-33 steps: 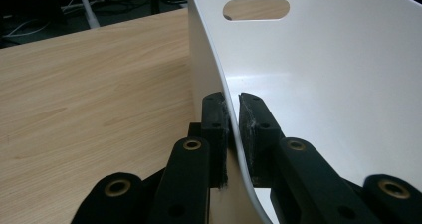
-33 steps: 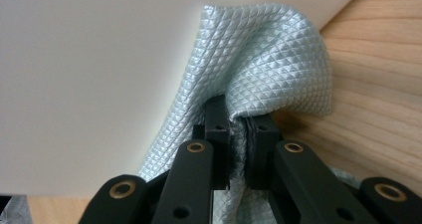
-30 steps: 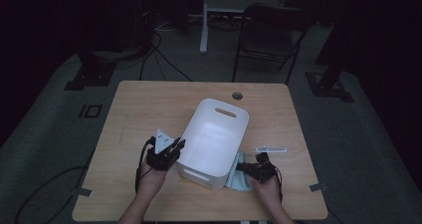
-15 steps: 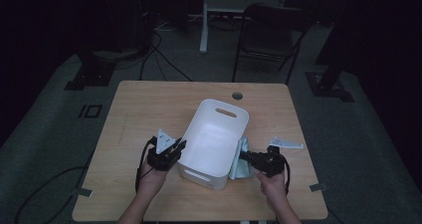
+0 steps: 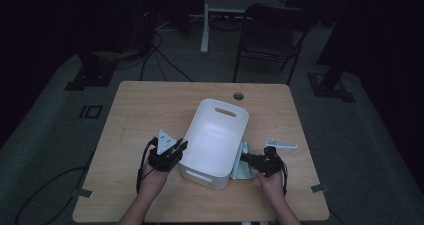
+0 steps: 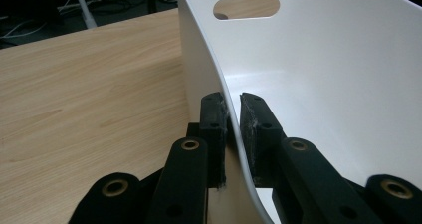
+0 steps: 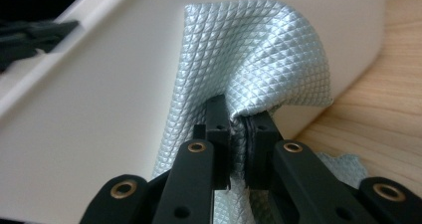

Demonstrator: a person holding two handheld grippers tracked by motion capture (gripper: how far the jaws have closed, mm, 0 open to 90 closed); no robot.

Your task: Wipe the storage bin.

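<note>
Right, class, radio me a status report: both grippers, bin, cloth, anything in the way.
Left gripper clamped on white bin wall. Right gripper pinching pale blue cloth against bin's outer side. Nothing in the way on the wooden table.

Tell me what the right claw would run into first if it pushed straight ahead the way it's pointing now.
Probably the outer wall of the white bin: the right claw, shut on the light blue cloth, points right at it, with cloth draped between. How close they are is unclear.
</note>
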